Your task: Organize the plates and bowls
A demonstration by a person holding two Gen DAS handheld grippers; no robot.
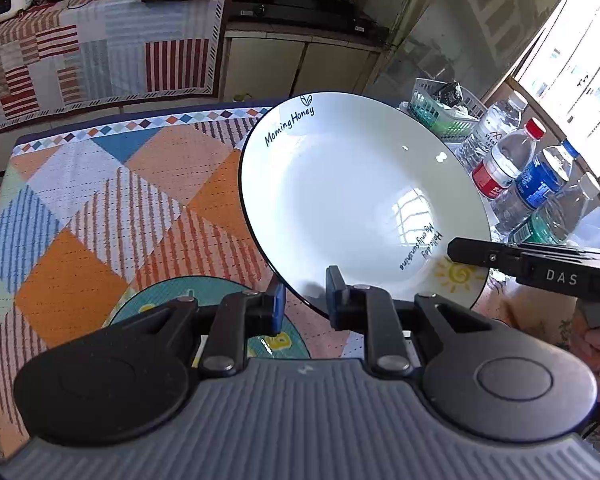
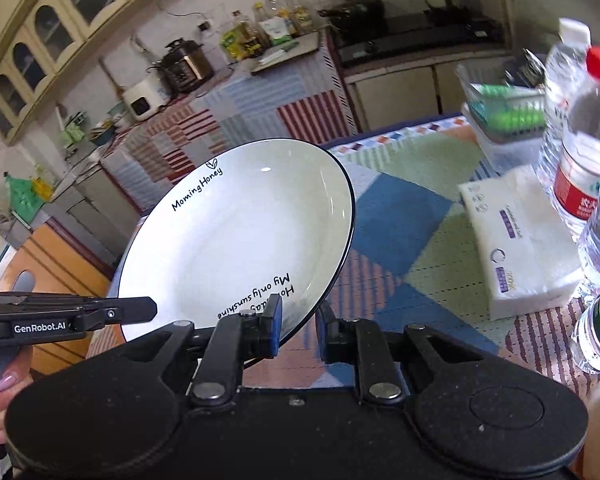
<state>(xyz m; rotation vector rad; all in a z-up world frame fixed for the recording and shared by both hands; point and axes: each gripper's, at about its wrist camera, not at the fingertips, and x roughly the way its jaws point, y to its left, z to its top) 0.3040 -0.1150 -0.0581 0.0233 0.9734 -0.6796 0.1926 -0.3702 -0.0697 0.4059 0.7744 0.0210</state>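
The white plate (image 1: 352, 200), dark-rimmed and lettered "Morning Honey", is tilted above the table, lifted off its patchwork cloth (image 1: 100, 208). The left gripper (image 1: 306, 300) and the right gripper (image 2: 298, 320) each pinch its near rim between blue pads. Water bottles (image 1: 512, 164), a tissue pack (image 2: 520, 240) and a basket (image 1: 440, 108) stand just beside it; kitchen counters lie behind.
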